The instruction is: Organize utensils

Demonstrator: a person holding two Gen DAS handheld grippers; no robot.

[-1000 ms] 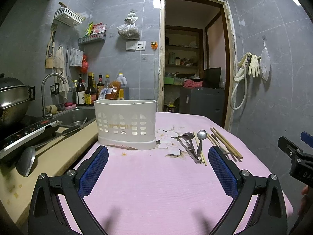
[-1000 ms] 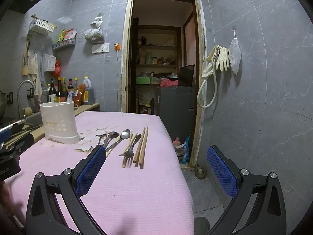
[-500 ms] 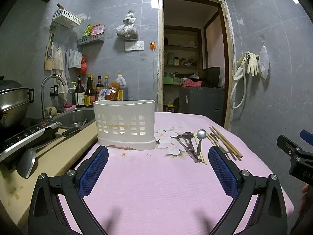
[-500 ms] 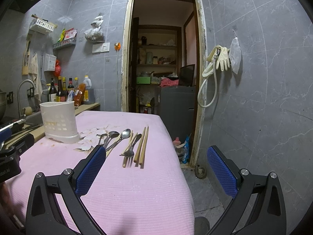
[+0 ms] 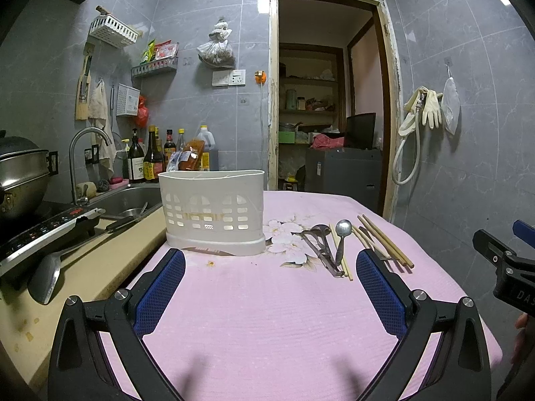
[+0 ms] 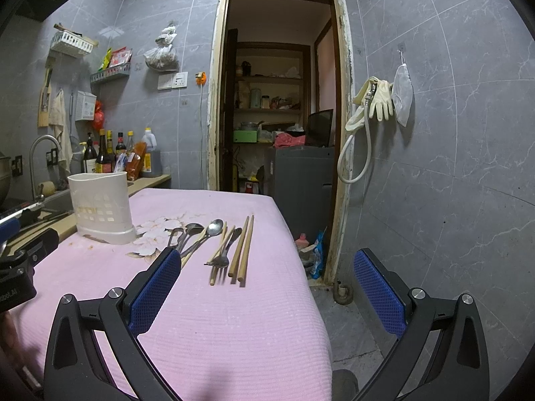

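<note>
Right gripper (image 5: pixel 508 267) cut off by frame edge (holder (image 5: pixel 214 210) interior hidden).

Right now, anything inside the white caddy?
Through the white caddy side slots no utensils show; spoons and chopsticks lie on the cloth. Its top opening isn't visible from either view.

Holder: I'm seeing the utensil holder (image 5: pixel 214 212) looking like matt white plastic.
Cloth: I'm reading the tablecloth (image 5: pixel 267 317) as ribbed pink fabric.
Cutlery: the spoons (image 6: pixel 214 228) are showing glossy metal.
Chopsticks: the chopsticks (image 6: pixel 242 250) are appearing as matt wood.
</note>
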